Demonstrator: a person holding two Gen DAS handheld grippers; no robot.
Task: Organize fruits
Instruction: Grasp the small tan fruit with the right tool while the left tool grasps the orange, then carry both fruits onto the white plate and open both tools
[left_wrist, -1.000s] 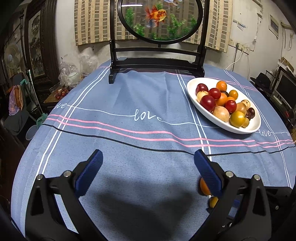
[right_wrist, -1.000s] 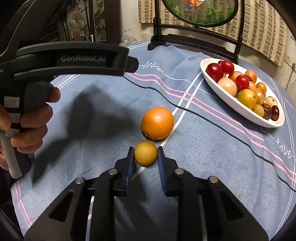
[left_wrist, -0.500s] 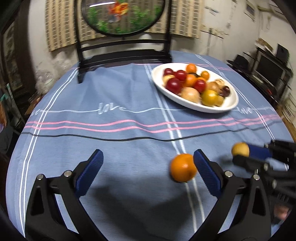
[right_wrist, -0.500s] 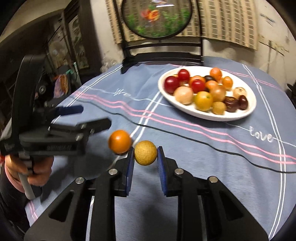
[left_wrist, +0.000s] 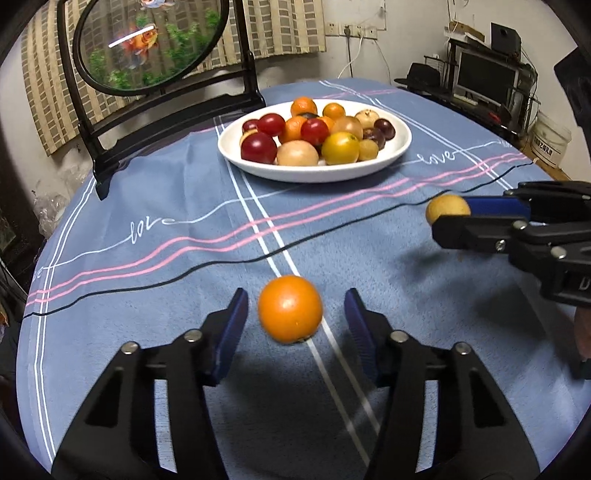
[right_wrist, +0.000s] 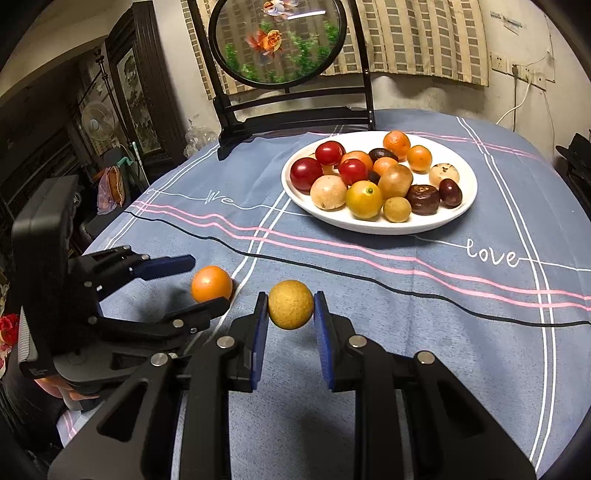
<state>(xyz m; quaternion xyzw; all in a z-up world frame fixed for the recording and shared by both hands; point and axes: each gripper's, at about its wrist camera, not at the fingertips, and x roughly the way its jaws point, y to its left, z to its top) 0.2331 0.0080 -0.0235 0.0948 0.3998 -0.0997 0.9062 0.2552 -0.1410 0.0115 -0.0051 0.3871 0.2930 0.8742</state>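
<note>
Near the white plate (right_wrist: 376, 227) of fruit, the right claw (right_wrist: 291, 314) is clamped on a yellow fruit (right_wrist: 290, 304) while the left claw (left_wrist: 291, 314), just closing, brackets the orange (left_wrist: 290, 308) untouched.

I see a blue-grey cloth (right_wrist: 424, 332) over the bench, crossed by pink, white and black stripes and the word "love" in white script. My left tool (left_wrist: 291, 317) and right tool (right_wrist: 290, 314) are black with blue pads; a bright orange fruit (left_wrist: 290, 308) sits between the left pads, a dull yellow-tan one (right_wrist: 290, 303) between the right. The white plate (right_wrist: 369, 227) carries red, orange, yellow, tan and dark brown fruit.
</note>
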